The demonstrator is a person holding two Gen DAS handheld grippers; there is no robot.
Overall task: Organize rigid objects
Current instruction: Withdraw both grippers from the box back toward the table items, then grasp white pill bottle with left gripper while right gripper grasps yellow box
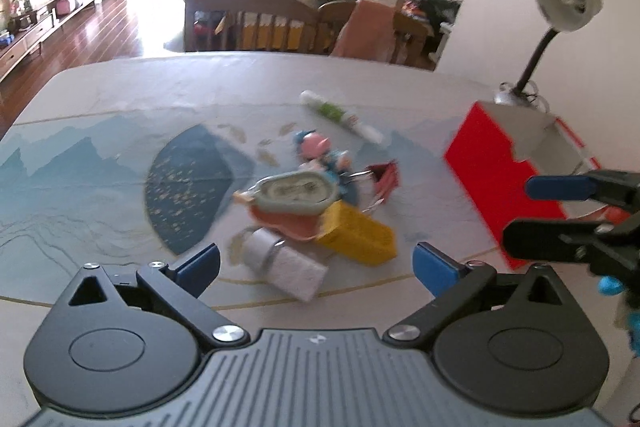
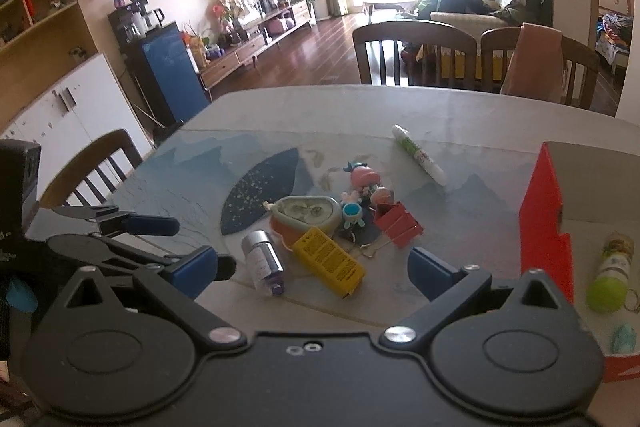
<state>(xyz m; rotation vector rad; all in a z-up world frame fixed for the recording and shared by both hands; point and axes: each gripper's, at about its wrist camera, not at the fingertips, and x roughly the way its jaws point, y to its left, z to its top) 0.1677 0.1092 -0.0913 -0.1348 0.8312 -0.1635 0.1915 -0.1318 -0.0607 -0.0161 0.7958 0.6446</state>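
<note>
A: Item one, the tools?

B: Left tool (image 1: pixel 316 263): blue pads spread wide, nothing between them, poised over the near edge of the pile. Right tool (image 2: pixel 312 269): pads likewise apart and empty, above the worktop (image 2: pixel 460 107).

A: The pile itself?

B: Centre of the worktop, on the blue mountain-print mat. Yellow box (image 2: pixel 329 261) lying flat, nearest the right tool. Small silver-capped bottle (image 2: pixel 262 259) on its side just beside the box. Oval green-rimmed case (image 2: pixel 307 213) resting on an orange piece, touching the box's far end. Red binder clips (image 2: pixel 397 223) just right of that. Pink-and-blue figurines (image 2: pixel 362 187) behind the clips.

A: Apart from the pile?

B: White-and-green marker (image 2: pixel 418 155), lying alone farther back. Red carton (image 2: pixel 546 223), open, at the right; inside it a green-capped tube (image 2: pixel 610 277) and a small teal item, too blurred to name.
</note>
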